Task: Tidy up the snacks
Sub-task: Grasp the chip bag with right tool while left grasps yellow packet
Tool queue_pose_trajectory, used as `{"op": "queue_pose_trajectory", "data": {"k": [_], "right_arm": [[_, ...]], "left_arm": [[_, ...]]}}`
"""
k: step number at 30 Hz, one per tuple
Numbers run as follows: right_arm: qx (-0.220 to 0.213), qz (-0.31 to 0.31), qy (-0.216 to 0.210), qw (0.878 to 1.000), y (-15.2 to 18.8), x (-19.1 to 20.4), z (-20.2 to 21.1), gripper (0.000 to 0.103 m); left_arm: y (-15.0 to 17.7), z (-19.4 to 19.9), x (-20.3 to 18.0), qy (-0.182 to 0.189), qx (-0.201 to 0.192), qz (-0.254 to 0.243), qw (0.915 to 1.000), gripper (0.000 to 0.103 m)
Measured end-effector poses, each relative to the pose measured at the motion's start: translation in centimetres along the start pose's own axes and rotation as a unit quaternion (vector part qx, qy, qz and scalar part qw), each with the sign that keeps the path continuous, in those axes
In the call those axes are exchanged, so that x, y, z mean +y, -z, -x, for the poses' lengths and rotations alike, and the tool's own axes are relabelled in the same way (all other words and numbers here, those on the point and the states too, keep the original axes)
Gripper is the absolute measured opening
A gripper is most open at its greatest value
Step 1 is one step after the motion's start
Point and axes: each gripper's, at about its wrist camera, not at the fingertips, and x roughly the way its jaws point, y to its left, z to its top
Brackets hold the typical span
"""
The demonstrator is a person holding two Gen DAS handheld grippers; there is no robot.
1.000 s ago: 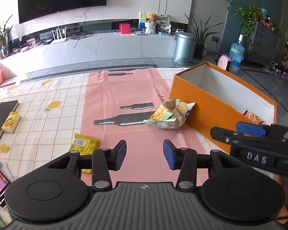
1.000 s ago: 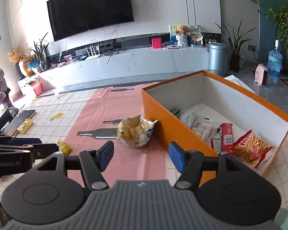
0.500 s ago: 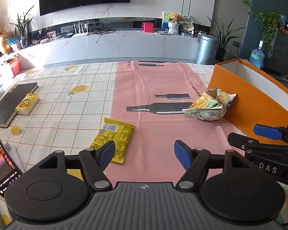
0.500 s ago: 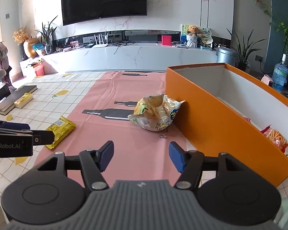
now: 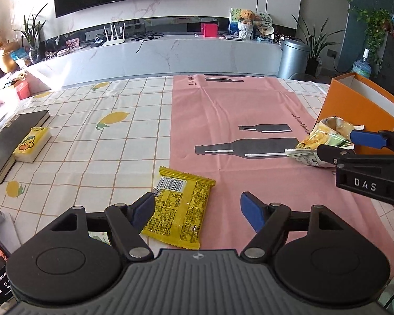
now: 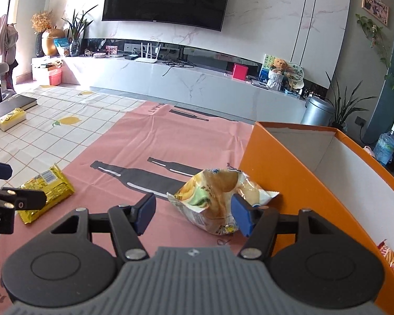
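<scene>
Your left gripper (image 5: pixel 198 208) is spread wide, the flat yellow foil snack packet (image 5: pixel 180 208) lying between its pads, unpinched. Your right gripper (image 6: pixel 193 214), fingers apart, has the crumpled pale chip bag (image 6: pixel 218 200) at its two o'clock, beside the orange cardboard box (image 6: pixel 296 183).

I see a flat yellow snack packet (image 5: pixel 181 210) lying on the tablecloth, and a puffy, crinkled snack bag (image 6: pixel 218 199) leaning beside the orange box (image 6: pixel 302 183).

Bright daylight — sharp, fisheye-warped edges
</scene>
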Motion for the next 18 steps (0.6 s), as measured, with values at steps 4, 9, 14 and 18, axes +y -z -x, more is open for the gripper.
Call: {"op": "queue_pose_trajectory", "data": {"k": [4, 9, 14, 18], "right_arm": [[0.009, -0.004, 0.002, 1.0, 0.0, -0.6, -1.8, 0.047], [0.0, -0.005, -0.012, 1.0, 0.5, -0.5, -1.7, 0.033], [0.011, -0.019, -0.05, 0.999, 1.4, -0.2, -0.6, 0.015], [0.019, -0.031, -0.103, 0.994, 2.3, 0.5, 0.6, 0.013]], "left_arm": [[0.0, -1.0, 0.0, -0.002, 0.003, -0.014, 0.9999, 0.087], [0.1, -1.8, 0.1, -0.002, 0.011, -0.017, 0.9998, 0.087], [0.4, -2.0, 0.1, 0.0, 0.016, -0.017, 0.9997, 0.087], [0.5, -2.2, 0.1, 0.005, 0.021, -0.018, 0.9996, 0.088]]}}
